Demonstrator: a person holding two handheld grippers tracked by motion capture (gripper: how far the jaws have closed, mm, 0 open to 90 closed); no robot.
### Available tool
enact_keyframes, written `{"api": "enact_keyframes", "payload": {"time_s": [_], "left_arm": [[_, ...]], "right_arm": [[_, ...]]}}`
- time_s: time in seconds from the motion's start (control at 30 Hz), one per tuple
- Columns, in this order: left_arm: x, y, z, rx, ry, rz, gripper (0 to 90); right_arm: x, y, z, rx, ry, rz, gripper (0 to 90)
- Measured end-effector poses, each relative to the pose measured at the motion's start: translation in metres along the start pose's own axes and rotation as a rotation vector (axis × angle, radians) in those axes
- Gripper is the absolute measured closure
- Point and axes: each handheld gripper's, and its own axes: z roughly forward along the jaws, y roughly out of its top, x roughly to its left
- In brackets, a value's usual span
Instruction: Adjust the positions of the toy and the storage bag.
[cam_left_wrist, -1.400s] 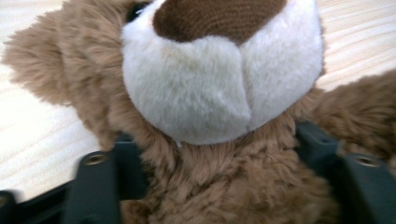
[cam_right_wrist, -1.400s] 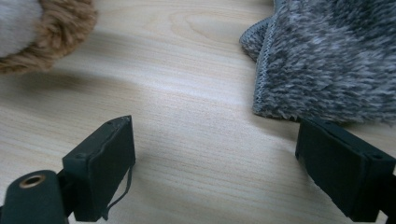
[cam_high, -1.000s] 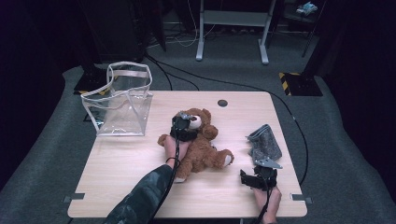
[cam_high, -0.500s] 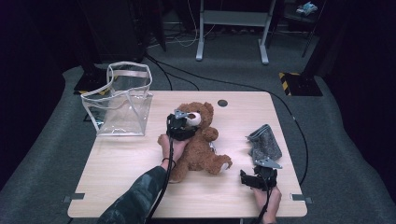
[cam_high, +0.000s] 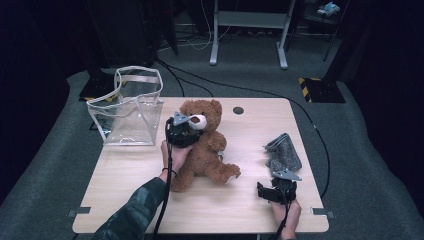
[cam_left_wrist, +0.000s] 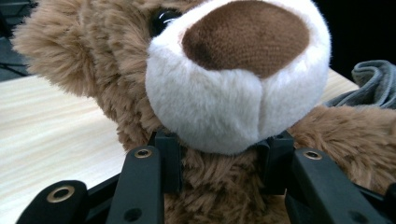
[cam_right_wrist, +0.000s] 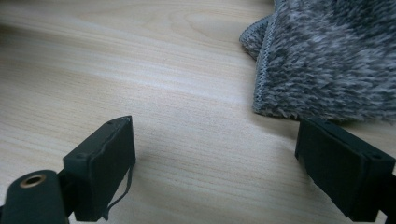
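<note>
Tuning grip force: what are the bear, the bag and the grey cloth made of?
Teddy bear: soft brown plush with long fuzzy pile, and a shorter-piled white muzzle. Bag: clear, glossy, probably vinyl, since the table shows through it; pale trim. Grey cloth: fleecy, looped pile with a stitched edge, probably microfibre.

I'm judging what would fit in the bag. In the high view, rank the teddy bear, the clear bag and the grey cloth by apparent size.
1. Clear bag and teddy bear: similar in apparent size, too close to rank.
2. Grey cloth: clearly smallest.
</note>
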Motion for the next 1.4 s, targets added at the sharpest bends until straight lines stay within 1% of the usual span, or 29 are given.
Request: {"api": "enact_keyframes", "payload": {"time_s": [0.2,0.43,0.5,0.6,0.7,0.73,0.87,0.9,1.03,1.1,1.13,1.2,1.27,1.4], "left_arm": [[0.009,0.01,-0.019,-0.002,-0.016,0.023,60.4],[0.025,0.017,-0.044,-0.002,-0.023,0.017,60.3],[0.029,0.018,-0.051,0.001,-0.021,0.022,60.3],[0.036,0.02,-0.062,0.017,-0.024,0.04,60.2],[0.043,0.019,-0.072,0.027,-0.025,0.033,60.2],[0.045,0.019,-0.075,0.032,-0.023,0.037,60.2],[0.056,0.015,-0.088,0.049,-0.022,0.038,60.2],[0.058,0.013,-0.091,0.048,-0.019,0.03,60.1],[0.066,0.006,-0.103,0.076,-0.018,0.038,60.1],[0.069,0.001,-0.108,0.091,-0.023,0.034,60.1],[0.071,-0.002,-0.11,0.106,-0.025,0.039,60.1],[0.074,-0.009,-0.114,0.124,-0.031,0.027,60.1],[0.08,-0.018,-0.116,0.158,-0.034,0.026,60.1],[0.086,-0.031,-0.116,0.214,-0.037,0.014,60.0]], "right_arm": [[0.0,0.0,0.0,0.001,-0.001,-0.001,11.3],[0.0,0.0,0.0,0.004,-0.006,-0.008,11.3],[0.001,0.0,0.0,0.005,-0.007,-0.007,11.3],[0.001,0.0,0.0,0.006,-0.008,-0.007,11.3],[0.001,0.0,0.001,0.008,-0.01,-0.013,11.3],[0.001,0.0,0.001,0.008,-0.011,-0.014,11.3],[0.001,0.0,0.001,0.007,-0.01,-0.017,11.3],[0.001,0.0,0.001,0.008,-0.011,-0.018,11.3],[0.001,0.0,0.001,0.005,-0.014,-0.022,11.3],[0.001,0.0,0.001,0.006,-0.016,-0.022,11.3],[0.001,0.0,0.001,0.006,-0.016,-0.022,11.3],[0.001,0.0,0.001,0.006,-0.016,-0.022,11.3],[0.001,0.0,0.001,0.006,-0.017,-0.023,11.2],[0.002,0.0,0.001,0.007,-0.018,-0.022,11.2]]}}
